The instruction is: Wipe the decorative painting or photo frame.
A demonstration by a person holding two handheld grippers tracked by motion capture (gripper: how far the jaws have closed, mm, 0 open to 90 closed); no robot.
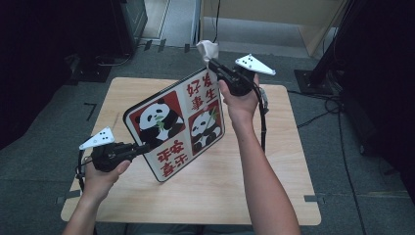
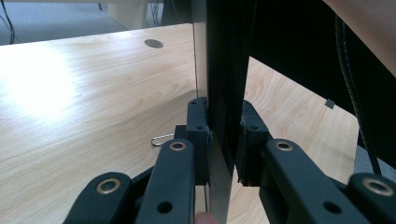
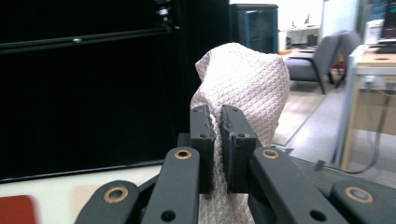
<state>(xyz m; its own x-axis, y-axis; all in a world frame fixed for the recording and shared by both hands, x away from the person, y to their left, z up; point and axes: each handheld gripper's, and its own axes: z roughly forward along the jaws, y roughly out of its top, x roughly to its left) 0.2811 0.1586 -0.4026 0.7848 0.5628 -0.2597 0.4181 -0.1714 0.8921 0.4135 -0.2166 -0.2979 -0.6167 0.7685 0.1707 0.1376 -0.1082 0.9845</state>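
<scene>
A square board [image 1: 178, 125] printed with two pandas and red characters is held tilted above the wooden table [image 1: 274, 196]. My left gripper [image 1: 142, 148] is shut on its lower left edge; in the left gripper view the jaws [image 2: 223, 140] clamp the board's thin dark edge [image 2: 224, 70]. My right gripper [image 1: 211, 62] is up at the board's top right corner, shut on a crumpled white cloth [image 1: 207, 49]. In the right gripper view the textured cloth [image 3: 243, 79] bulges out beyond the closed jaws [image 3: 218, 140].
A small metal clip [image 2: 161, 138] lies on the tabletop near the left jaws. A round cable hole [image 2: 153, 43] is in the table farther off. Dark equipment and cables [image 1: 323, 115] stand on the floor around the table.
</scene>
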